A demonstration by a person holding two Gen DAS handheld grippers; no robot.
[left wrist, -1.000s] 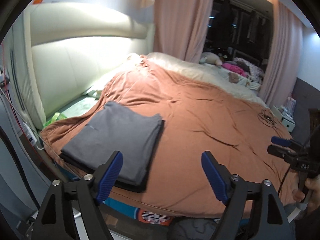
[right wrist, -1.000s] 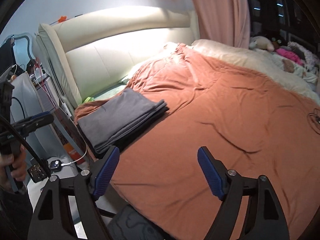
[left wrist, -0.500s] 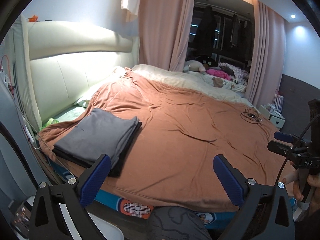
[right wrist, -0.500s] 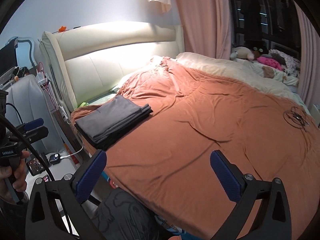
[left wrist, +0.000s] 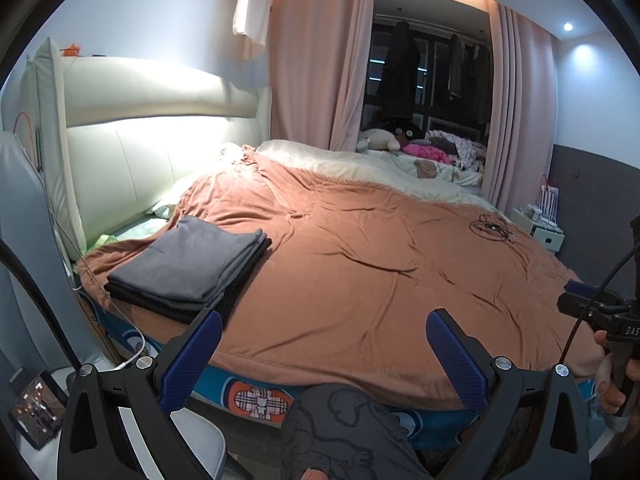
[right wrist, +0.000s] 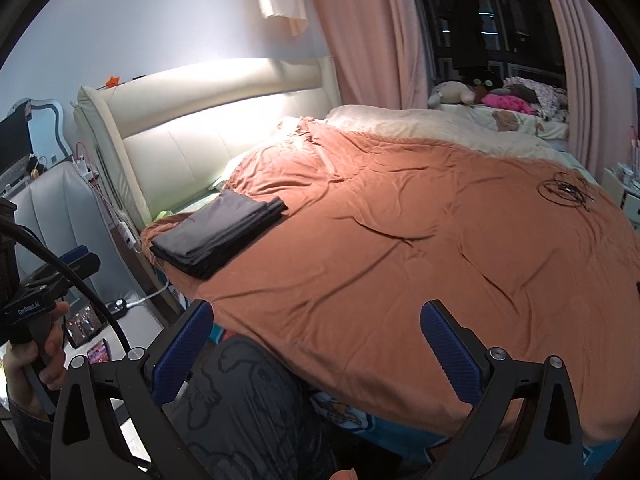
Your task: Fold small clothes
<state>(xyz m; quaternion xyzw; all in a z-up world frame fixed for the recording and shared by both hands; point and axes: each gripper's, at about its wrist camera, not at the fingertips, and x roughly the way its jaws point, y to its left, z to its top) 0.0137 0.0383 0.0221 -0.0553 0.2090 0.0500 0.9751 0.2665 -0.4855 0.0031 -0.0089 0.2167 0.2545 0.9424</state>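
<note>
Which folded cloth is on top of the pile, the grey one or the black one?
The grey folded cloth is on top; the black folded cloth only peeks out underneath.

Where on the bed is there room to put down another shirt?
The orange blanket is bare across its wide middle, between the folded grey stack near the headboard and the tangled black cable on the far side. It is crowded by the window, where soft toys and clothes pile up.
</note>
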